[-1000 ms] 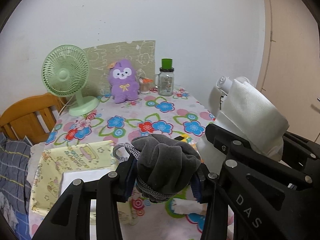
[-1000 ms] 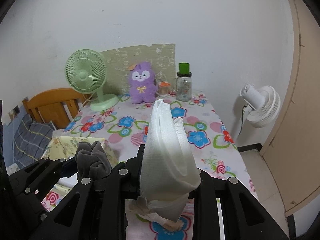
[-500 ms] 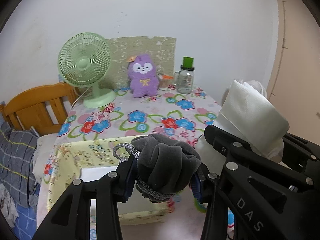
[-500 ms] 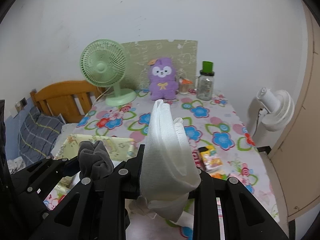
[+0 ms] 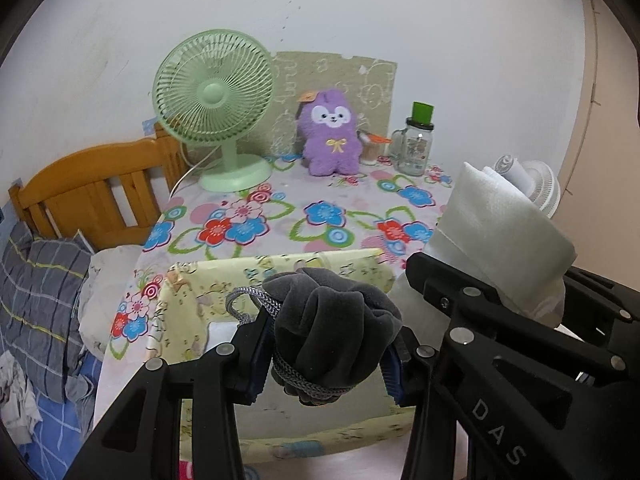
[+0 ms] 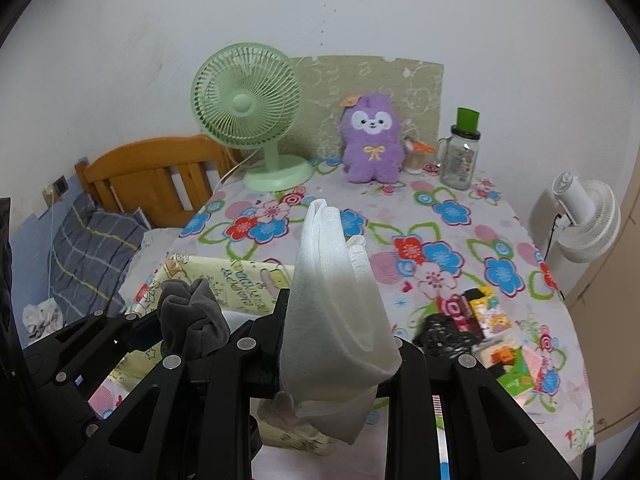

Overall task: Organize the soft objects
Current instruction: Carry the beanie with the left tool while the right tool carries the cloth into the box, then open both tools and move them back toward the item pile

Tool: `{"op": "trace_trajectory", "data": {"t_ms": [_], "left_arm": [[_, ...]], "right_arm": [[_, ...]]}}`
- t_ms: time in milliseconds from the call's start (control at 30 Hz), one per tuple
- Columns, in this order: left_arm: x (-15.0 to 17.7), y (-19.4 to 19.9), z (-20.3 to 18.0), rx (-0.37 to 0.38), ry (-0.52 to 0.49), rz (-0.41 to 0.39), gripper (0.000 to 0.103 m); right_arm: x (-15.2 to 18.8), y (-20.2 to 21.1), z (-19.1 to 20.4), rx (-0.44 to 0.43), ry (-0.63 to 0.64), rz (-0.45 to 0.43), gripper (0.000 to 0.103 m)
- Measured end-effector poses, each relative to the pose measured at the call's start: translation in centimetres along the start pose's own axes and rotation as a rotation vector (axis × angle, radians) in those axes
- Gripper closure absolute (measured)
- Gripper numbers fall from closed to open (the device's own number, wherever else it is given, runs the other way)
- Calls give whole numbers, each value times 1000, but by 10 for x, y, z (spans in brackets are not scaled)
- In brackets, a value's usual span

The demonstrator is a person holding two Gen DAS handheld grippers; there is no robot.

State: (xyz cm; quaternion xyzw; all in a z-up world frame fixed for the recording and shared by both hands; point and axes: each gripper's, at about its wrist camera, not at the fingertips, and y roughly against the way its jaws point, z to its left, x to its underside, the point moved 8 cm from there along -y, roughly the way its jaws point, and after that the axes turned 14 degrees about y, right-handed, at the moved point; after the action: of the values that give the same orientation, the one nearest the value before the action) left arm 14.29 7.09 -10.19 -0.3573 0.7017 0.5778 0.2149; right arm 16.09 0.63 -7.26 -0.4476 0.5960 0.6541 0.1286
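Gripping a bunched grey fleece pouch [image 5: 334, 328] w/ braided cord, the left gripper [image 5: 326, 360] hangs above the yellow fabric box [image 5: 188, 312] on the floral table [image 5: 280, 220], while right gripper [image 6: 338, 364] pinches a folded white cloth [image 6: 336, 300] alongside.

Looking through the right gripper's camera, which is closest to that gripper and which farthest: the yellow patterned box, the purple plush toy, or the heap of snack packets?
1. Yellow patterned box: nearest, just ahead of the right gripper and to its left.
2. Heap of snack packets: a little farther out, on the right of the table.
3. Purple plush toy: farthest, at the table's back edge by the wall.
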Motion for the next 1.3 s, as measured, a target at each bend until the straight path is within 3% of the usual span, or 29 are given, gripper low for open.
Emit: {"op": "trace_trajectory", "data": {"t_ms": [233,333,400,500,533,567,667,1300], "left_arm": [[3,-18,26,-26,12,39,54],[7,-29,35,-34,20,79,45],[10,-33,40,-36,30,96,30],[13,-32,42,-37,26,84,18],[14,-32,41,-38,13,80,16],[14,-31,41,-40,2,76,12],[16,-30,41,-26,4,79,9],[11,-8,14,-27,-6,45,7]], "right_arm": [[2,-27,19,-31,-9,41,74],[5,-39,25,-49,-11,62,72],[7,-44,26,-53,-27,70,69],[7,-47,25,-60,-38,71,47],[6,-47,23,-49,-40,65,30],[6,-45,22,-38,-40,57,21],[4,-41,18,-8,-34,41,14],[14,-8,-9,52,-18,47,13]]}}
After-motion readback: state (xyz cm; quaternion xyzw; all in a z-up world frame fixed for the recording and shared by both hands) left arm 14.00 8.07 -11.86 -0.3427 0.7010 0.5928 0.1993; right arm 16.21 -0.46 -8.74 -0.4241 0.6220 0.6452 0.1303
